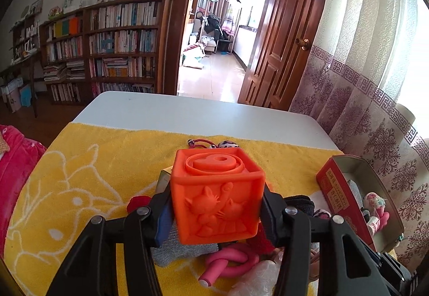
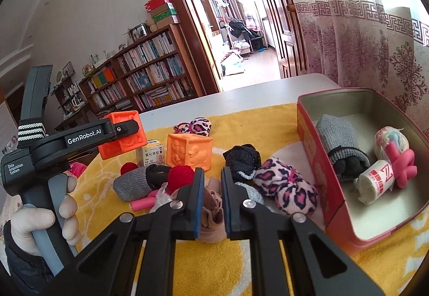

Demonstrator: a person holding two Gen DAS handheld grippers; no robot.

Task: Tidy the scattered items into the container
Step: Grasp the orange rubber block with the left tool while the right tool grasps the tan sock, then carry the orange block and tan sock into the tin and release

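Note:
My left gripper (image 1: 215, 212) is shut on an orange rubber cube (image 1: 217, 195) and holds it above the yellow towel; it also shows in the right wrist view (image 2: 123, 135). My right gripper (image 2: 211, 188) is shut on a beige sock (image 2: 213, 212) low over the towel. The red tin (image 2: 321, 161) stands at the right, holding a grey sock roll (image 2: 339, 143), a pink foam curler (image 2: 400, 164), a white roll (image 2: 375, 180) and a pastel ball (image 2: 391, 139). On the towel lie a second orange cube (image 2: 190, 152) and a pink leopard sock roll (image 2: 284, 186).
On the towel (image 2: 268, 119) also lie a black sock ball (image 2: 242, 159), a red pompom (image 2: 181, 175), a grey sock (image 2: 131, 186), a small medicine box (image 2: 151, 153) and a leopard keyring (image 2: 198, 125). A curtain (image 2: 362, 54) hangs behind the tin.

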